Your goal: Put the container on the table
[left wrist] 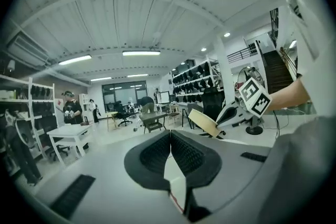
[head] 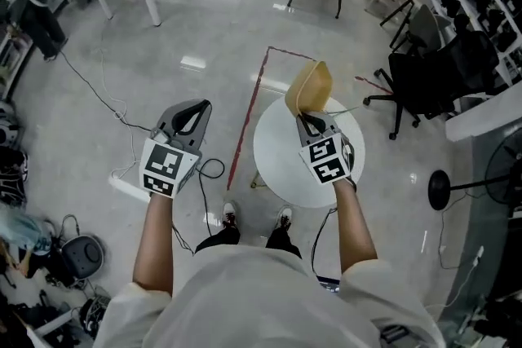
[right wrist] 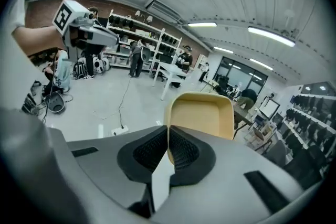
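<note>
Here the right claw (head: 307,118) is pinched shut on the rim of the tan container (head: 310,85), which the right gripper view shows as an open tray with its hollow facing the camera and its wall caught between the jaws. In the head view the container hangs tipped on edge over the round white tabletop (head: 277,163), near the disc's twelve o'clock edge and clear of the surface. The left claw (head: 191,118) is out at about nine o'clock from the tabletop, over the floor (head: 204,28), with its jaws pressed together on nothing.

The container is gripped but not yet set down. To do this well, I would draw it back toward the middle of the tabletop, roll the wrist until its base faces down, then lower it gently. The jaws should part only once the base rests flat, since a release near the edge or while tipped could let it slide off.
</note>
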